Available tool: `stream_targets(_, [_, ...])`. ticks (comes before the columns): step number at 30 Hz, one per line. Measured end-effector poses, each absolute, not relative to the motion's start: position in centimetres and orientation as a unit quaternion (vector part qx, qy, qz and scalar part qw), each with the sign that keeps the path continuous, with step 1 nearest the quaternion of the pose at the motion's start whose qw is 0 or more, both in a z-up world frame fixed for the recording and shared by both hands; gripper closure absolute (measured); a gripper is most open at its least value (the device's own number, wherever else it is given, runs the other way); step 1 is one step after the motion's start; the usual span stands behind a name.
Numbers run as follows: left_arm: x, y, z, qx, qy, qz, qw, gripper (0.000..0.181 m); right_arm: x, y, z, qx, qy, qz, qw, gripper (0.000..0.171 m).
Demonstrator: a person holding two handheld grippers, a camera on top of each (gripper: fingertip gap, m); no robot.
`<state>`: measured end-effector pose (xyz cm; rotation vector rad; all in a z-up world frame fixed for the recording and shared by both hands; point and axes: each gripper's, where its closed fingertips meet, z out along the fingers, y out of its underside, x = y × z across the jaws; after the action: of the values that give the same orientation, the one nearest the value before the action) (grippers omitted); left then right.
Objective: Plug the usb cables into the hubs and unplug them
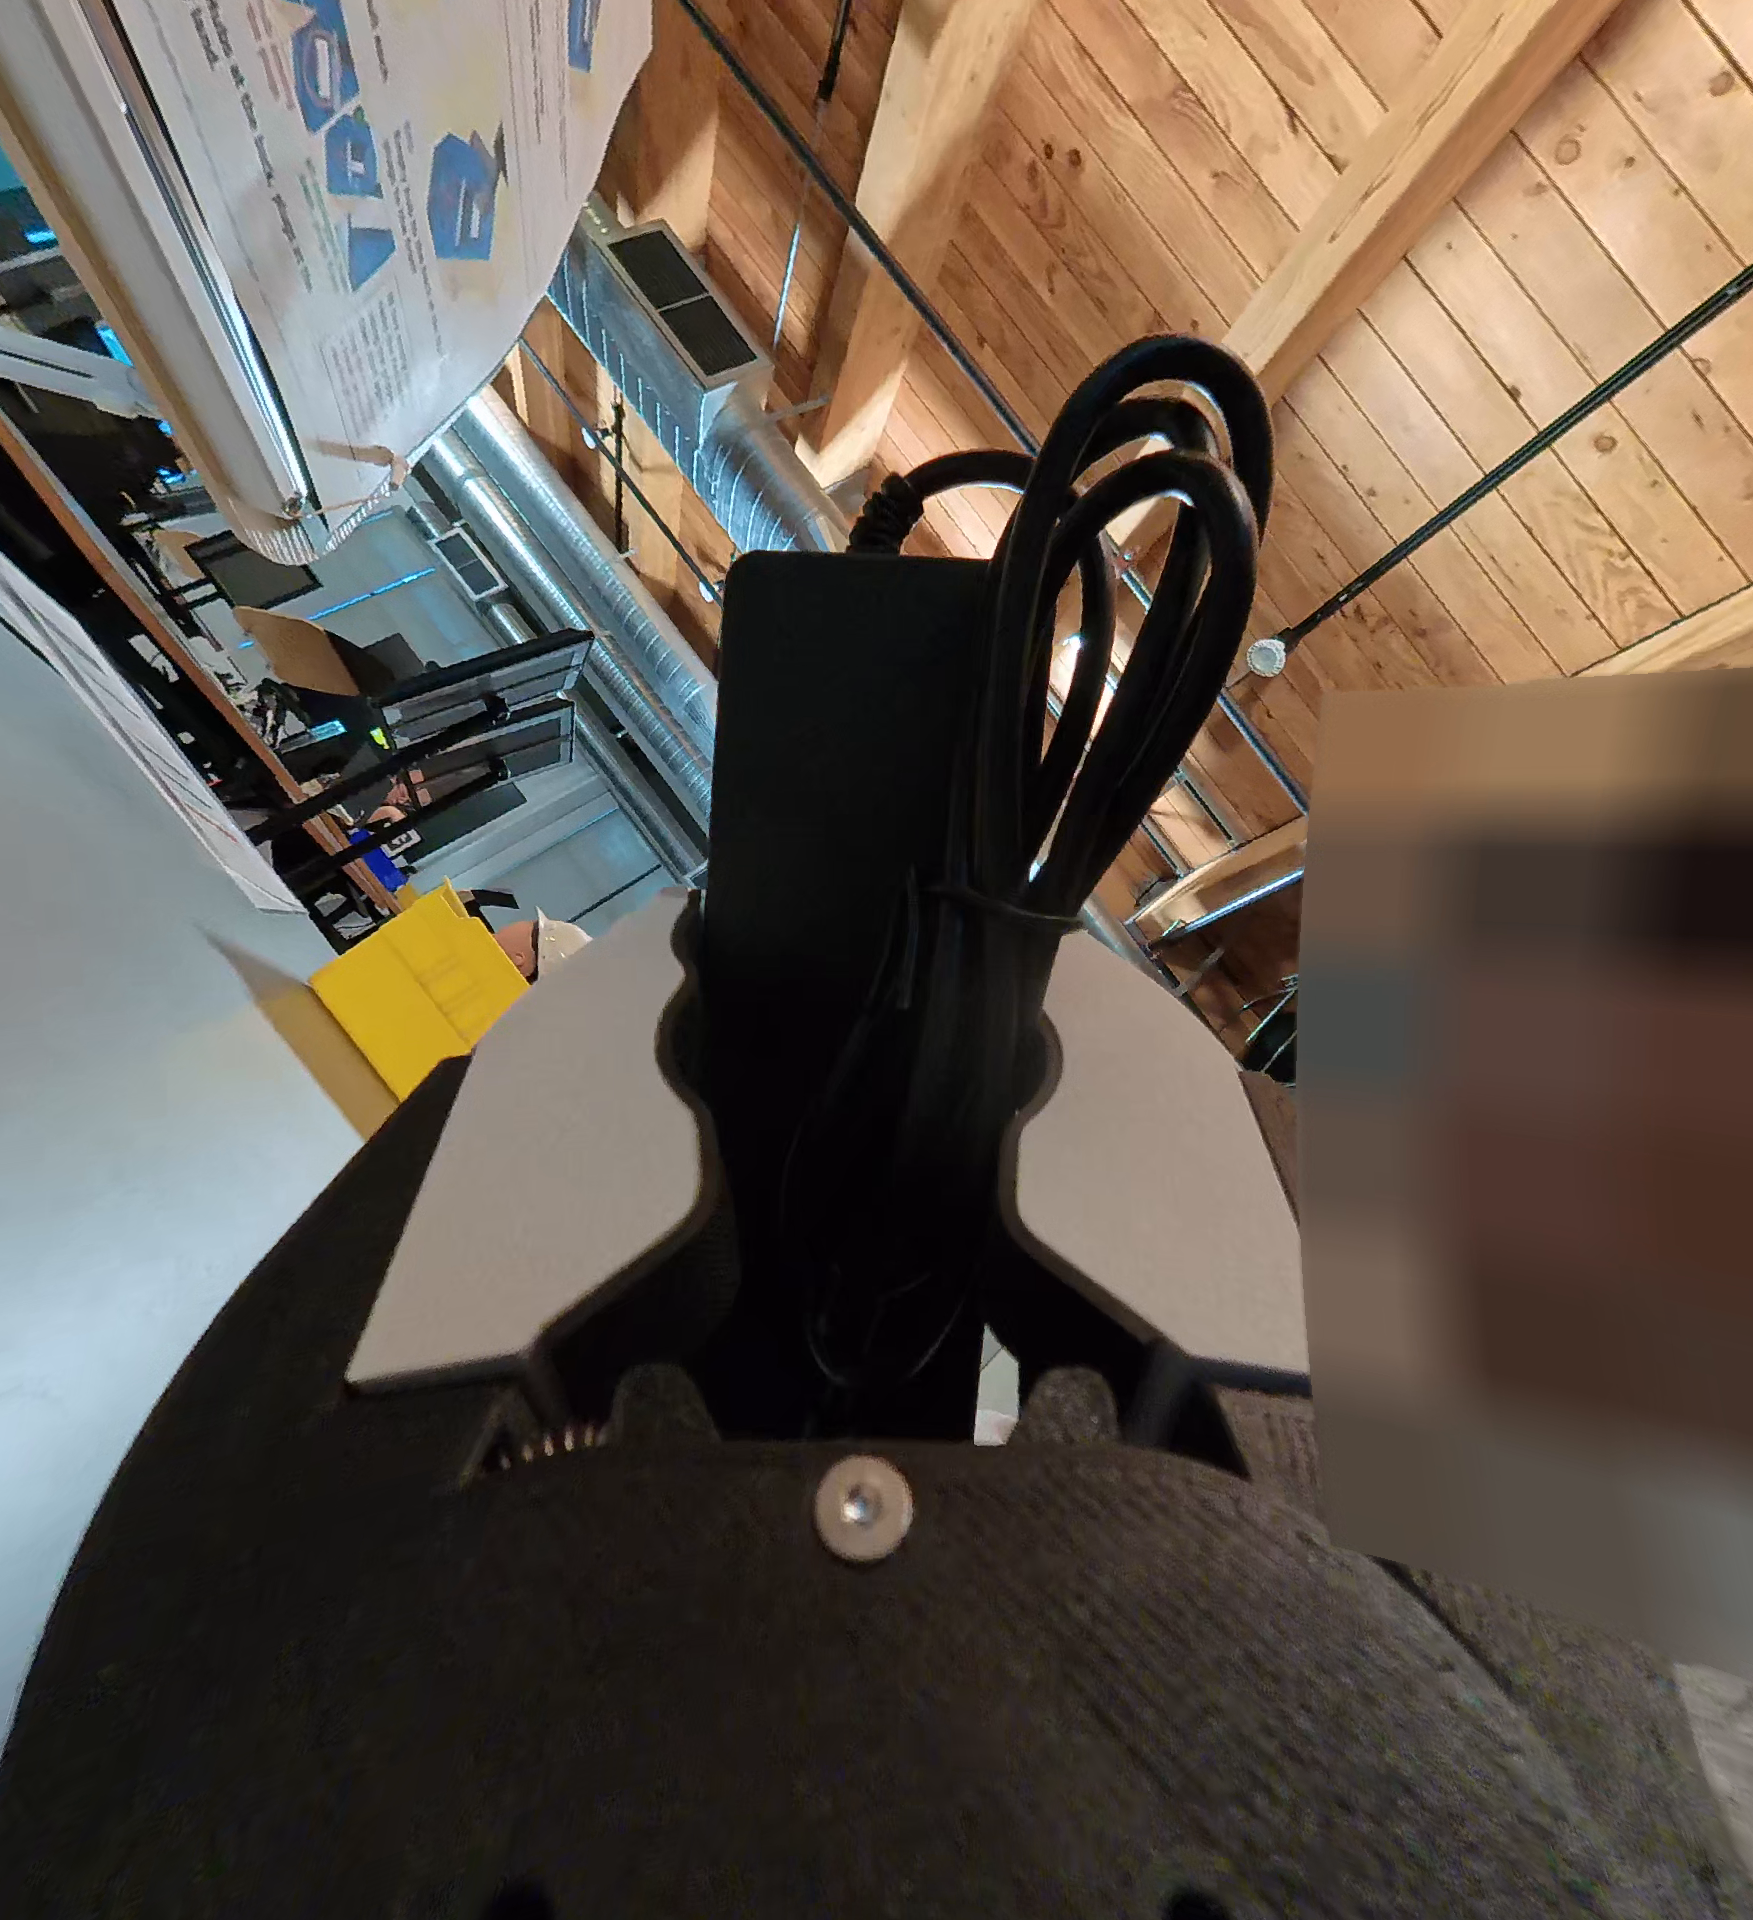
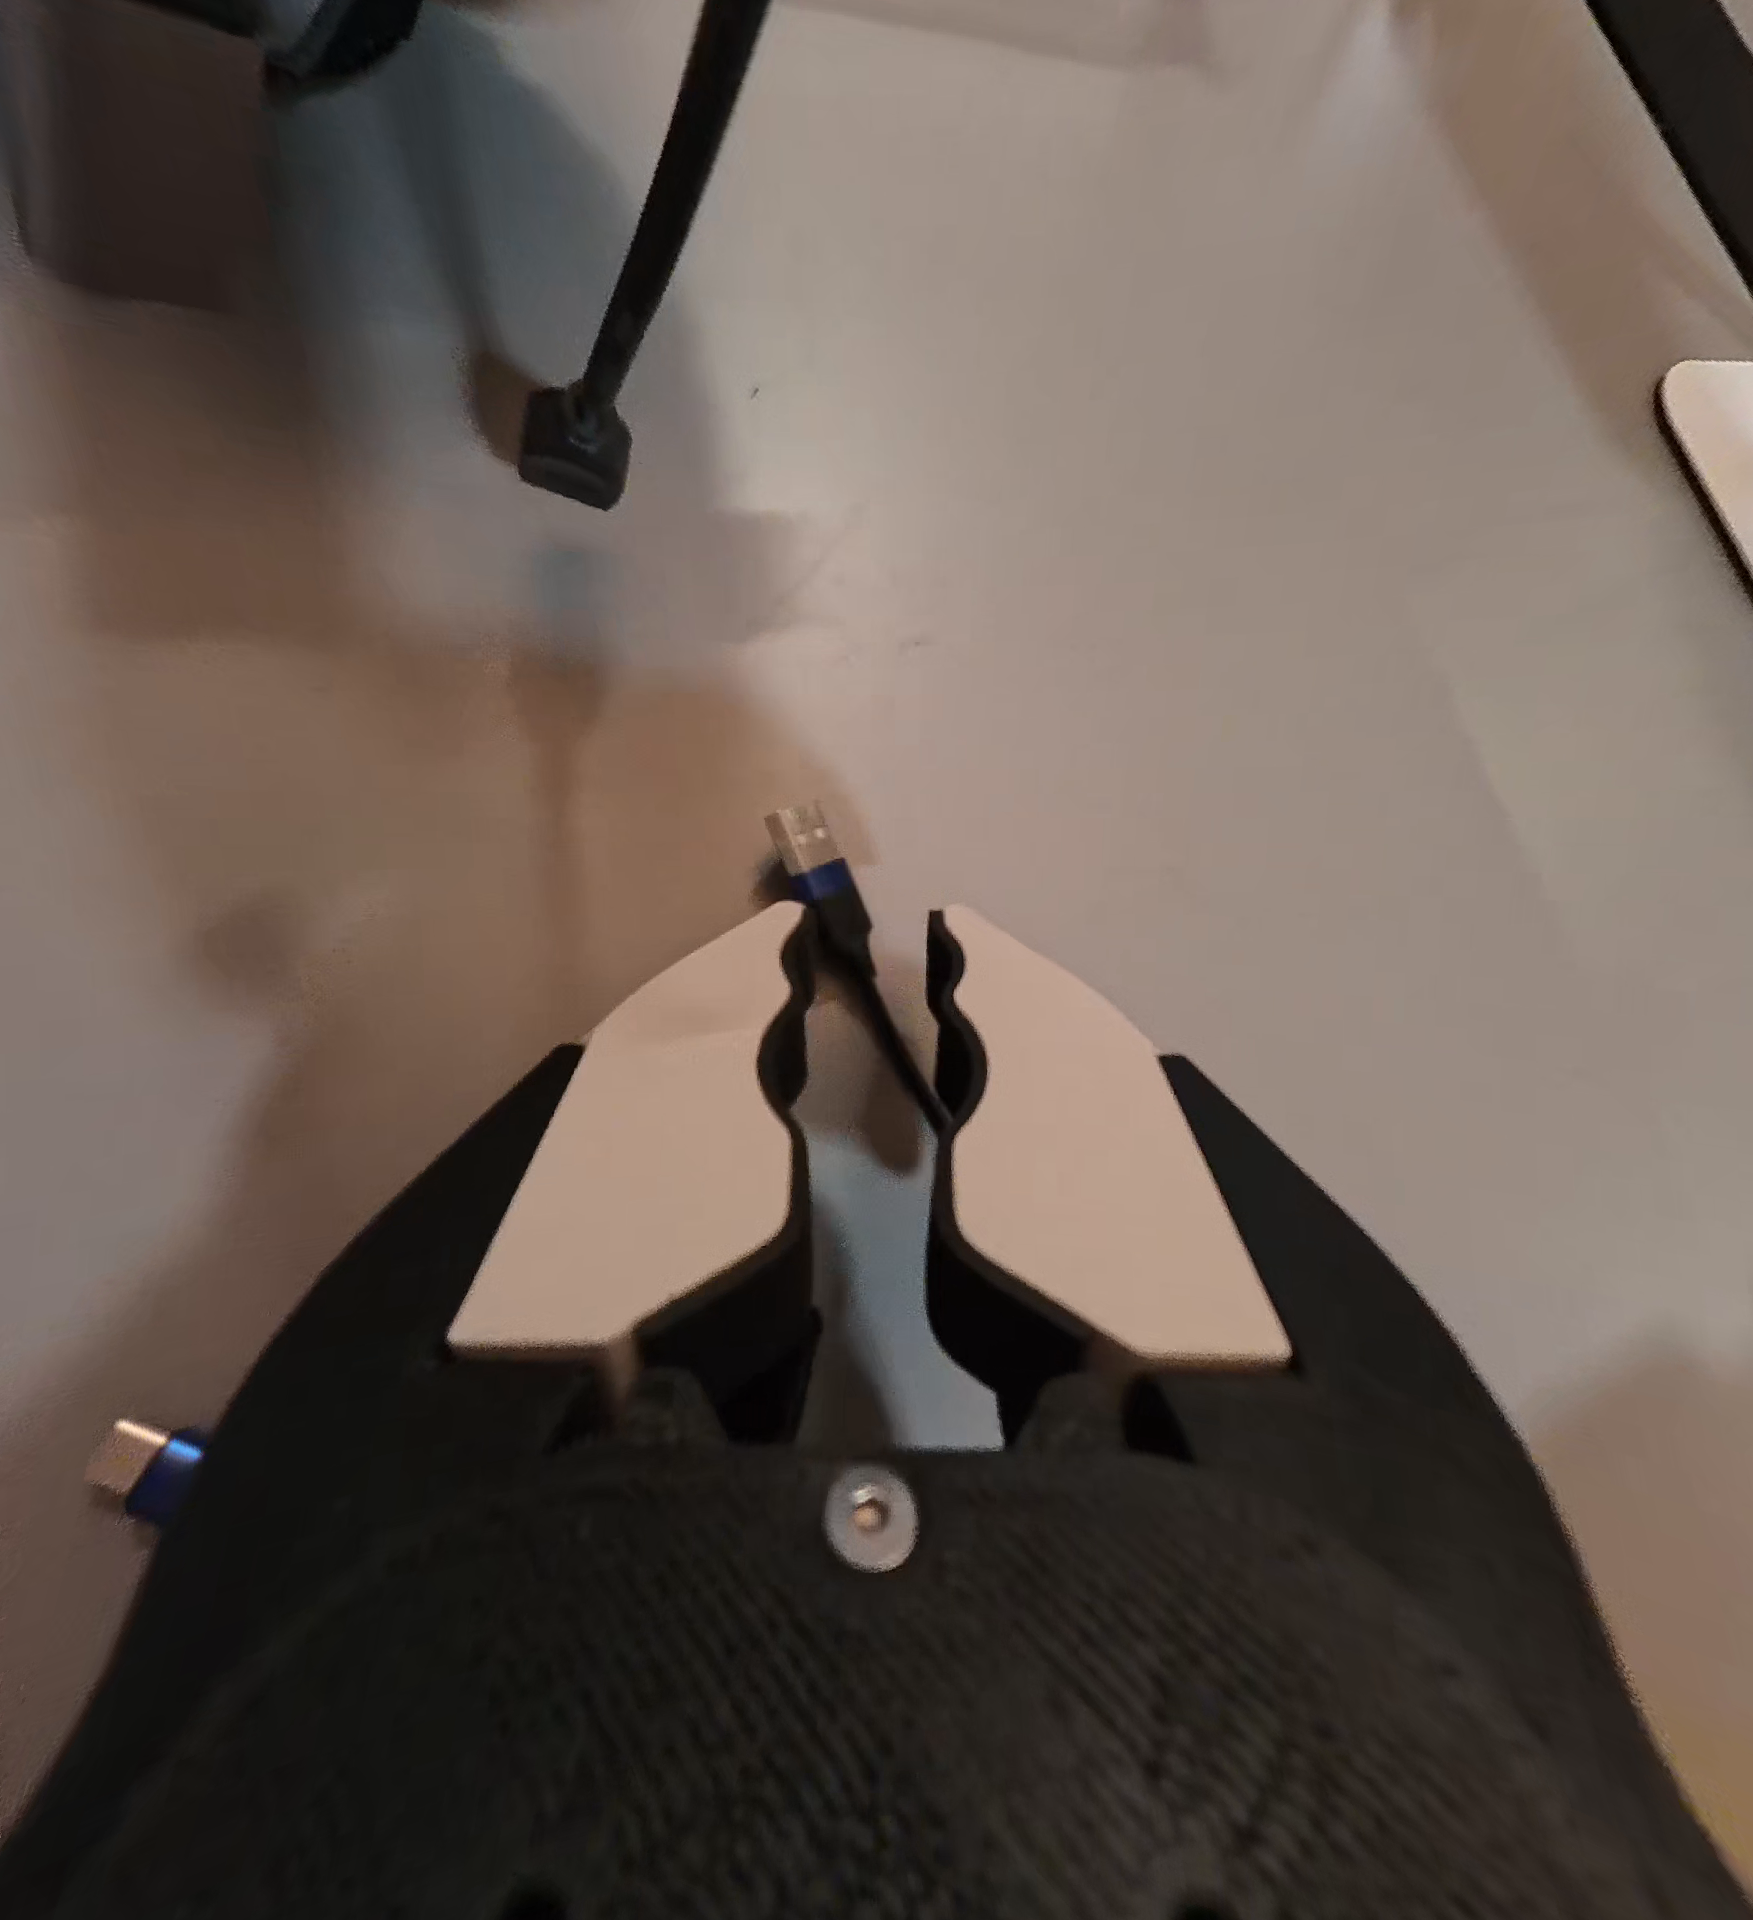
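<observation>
Gripping black adapter (image 1: 841, 831) (left claw (image 1: 867, 966)).

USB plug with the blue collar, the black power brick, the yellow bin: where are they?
USB plug (image 2: 799, 834), right wrist view: its metal tip.
Black power brick (image 1: 830, 748), left wrist view: its flat face.
Yellow bin (image 1: 415, 987), left wrist view: its side wall.

A black power adapter (image 1: 841, 852) carries a black coiled cord (image 1: 1121, 665) against honey-brown ceiling planks (image 1: 1371, 312). A yellow bin (image 1: 415, 987) shows. The USB plug (image 2: 812, 852) is silver with a blue collar, on a grey-beige table (image 2: 1215, 623).
</observation>
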<state>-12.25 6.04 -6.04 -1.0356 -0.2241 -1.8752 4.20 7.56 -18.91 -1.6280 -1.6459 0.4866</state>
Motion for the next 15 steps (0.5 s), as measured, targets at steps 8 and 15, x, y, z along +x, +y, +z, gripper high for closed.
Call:
stream_targets(8, [-12.1, 6.0, -6.1, -0.423, -0.092, -0.77, 0.47, 0.12, 4.5, 7.5, -19.2, -0.629, -0.652, 0.201, 0.373, 0.146])
stream_targets(15, [-12.0, 6.0, -6.1, -0.423, -0.09, -0.771, 0.467, 0.12, 4.0, 7.3, -19.6, -0.626, -0.66, 0.194, 0.368, 0.154])
